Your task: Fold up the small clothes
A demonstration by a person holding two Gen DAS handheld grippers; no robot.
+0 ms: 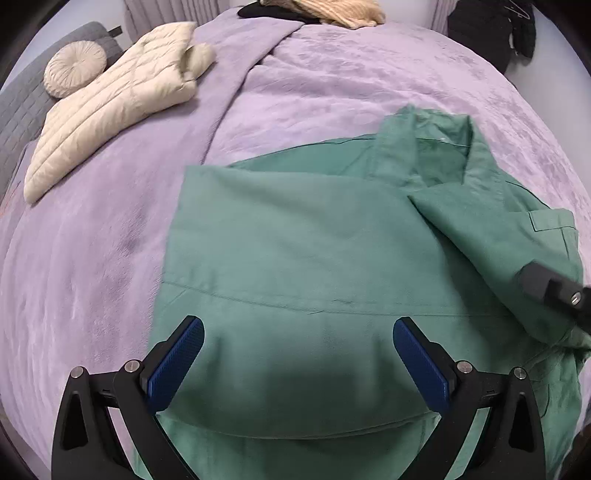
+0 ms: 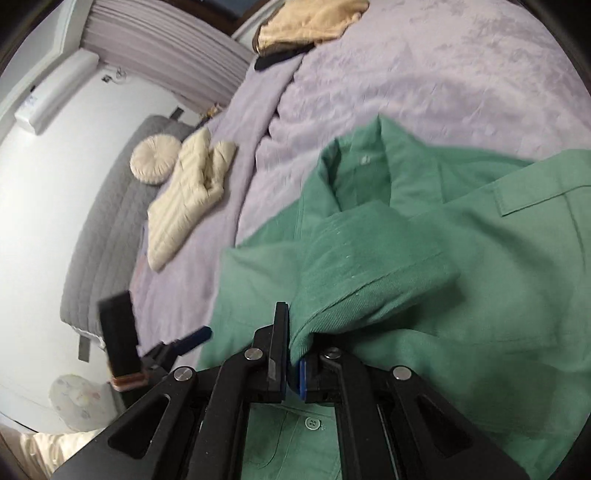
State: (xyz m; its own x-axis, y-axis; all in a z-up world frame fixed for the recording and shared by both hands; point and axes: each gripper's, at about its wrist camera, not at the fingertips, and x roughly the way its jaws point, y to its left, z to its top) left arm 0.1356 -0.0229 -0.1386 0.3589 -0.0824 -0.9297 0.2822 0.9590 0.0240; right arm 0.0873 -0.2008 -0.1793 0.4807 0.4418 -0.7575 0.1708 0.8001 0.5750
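Observation:
A green collared shirt (image 1: 314, 236) lies on the lilac bedspread (image 1: 332, 85), its left side folded over the middle and its collar at the far end. My left gripper (image 1: 297, 332) is open and empty, just above the shirt's near part. My right gripper (image 2: 293, 350) is shut on a green sleeve cuff (image 2: 369, 273) and holds it over the shirt (image 2: 498, 295). The right gripper also shows at the right edge of the left wrist view (image 1: 554, 291), and the left gripper shows at the lower left of the right wrist view (image 2: 184, 341).
A cream quilted jacket (image 1: 110, 99) lies folded at the far left of the bed beside a round cushion (image 1: 74, 68). A beige and black clothes pile (image 1: 325, 11) sits at the far edge. A grey headboard (image 2: 110, 229) borders the left.

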